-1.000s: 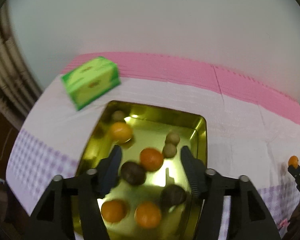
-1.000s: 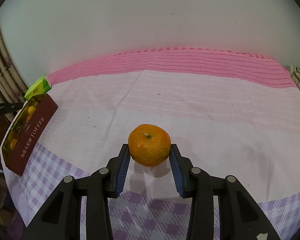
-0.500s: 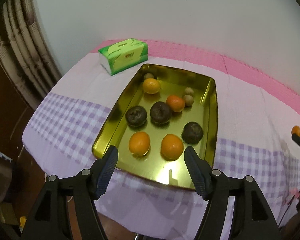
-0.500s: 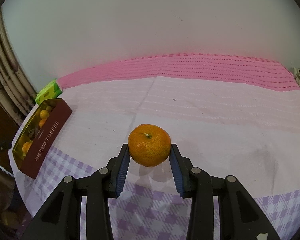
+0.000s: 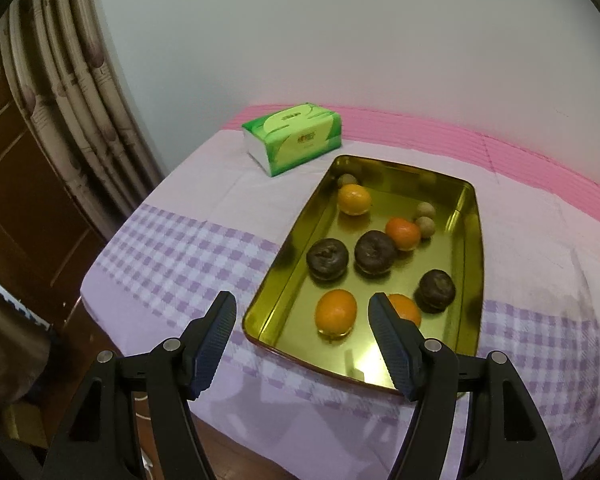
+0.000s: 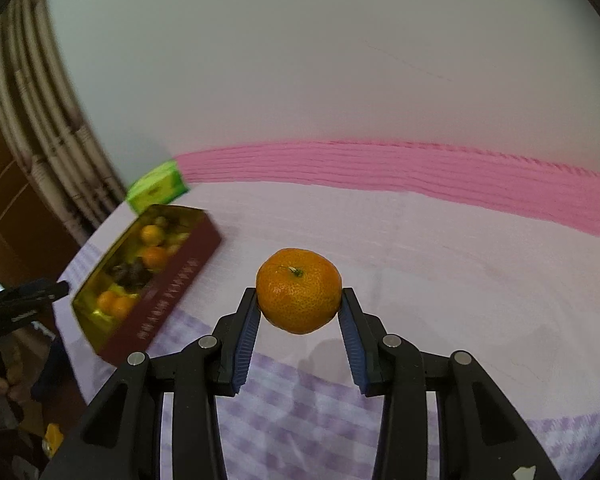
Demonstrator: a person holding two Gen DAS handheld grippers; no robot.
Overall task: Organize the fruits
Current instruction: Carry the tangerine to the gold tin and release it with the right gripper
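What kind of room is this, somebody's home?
Probably a home: a table under a pink and purple checked tablecloth, curtains beside a plain wall, a green tissue pack, and a gold toffee tin holding fruit.

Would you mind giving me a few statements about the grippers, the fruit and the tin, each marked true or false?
1. The right gripper is shut on a mandarin. True.
2. The left gripper holds a fruit. False: it is open and holds nothing.
3. The gold tin holds three dark round fruits. True.
4. The green tissue pack lies inside the tin. False: it lies on the tablecloth beyond it.
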